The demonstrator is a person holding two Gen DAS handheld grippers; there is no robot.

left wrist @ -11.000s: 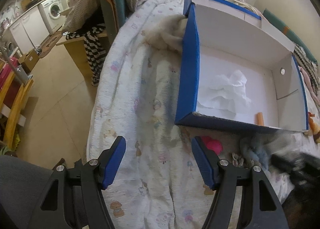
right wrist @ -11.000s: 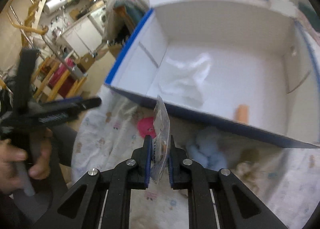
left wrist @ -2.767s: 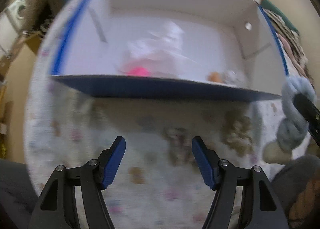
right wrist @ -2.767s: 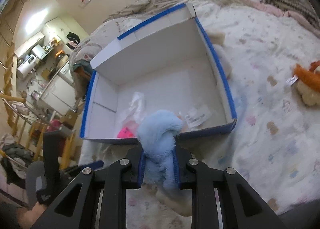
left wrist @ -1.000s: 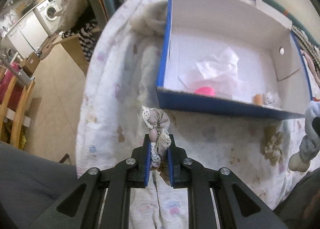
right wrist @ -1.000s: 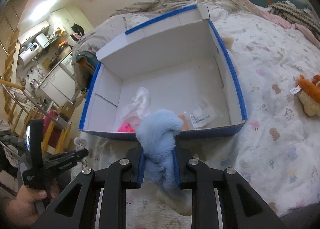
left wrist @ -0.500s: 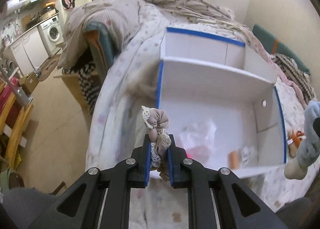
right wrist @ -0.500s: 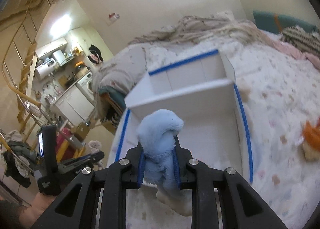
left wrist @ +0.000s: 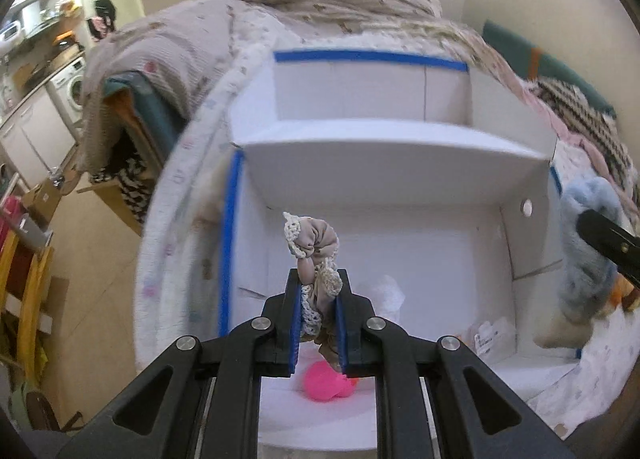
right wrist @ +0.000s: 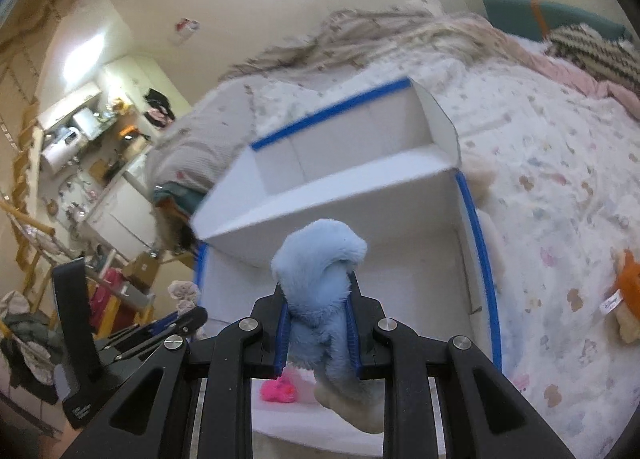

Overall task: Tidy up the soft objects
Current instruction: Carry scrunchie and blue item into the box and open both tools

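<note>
My left gripper [left wrist: 318,291] is shut on a beige scrunchie with lace trim [left wrist: 312,243] and holds it above the open white box with blue edges [left wrist: 400,151]. My right gripper [right wrist: 318,315] is shut on a fluffy light-blue soft toy [right wrist: 320,259], also above the box [right wrist: 478,243]. The blue toy also shows at the right of the left wrist view [left wrist: 588,251]. The left gripper with the scrunchie shows at the left of the right wrist view [right wrist: 180,323]. A pink soft object [left wrist: 326,377] lies on the box floor under both grippers [right wrist: 280,389].
White tissue [left wrist: 390,291] and a small packet [left wrist: 490,337] lie in the box. An orange plush [right wrist: 628,291] lies on the patterned bedspread [right wrist: 560,187] right of the box. A rumpled blanket [left wrist: 168,47] is behind; floor and furniture [left wrist: 36,195] lie left of the bed.
Both grippers have risen and moved forward over the box, each still holding its object. The box floor with the pink object now lies below them.
</note>
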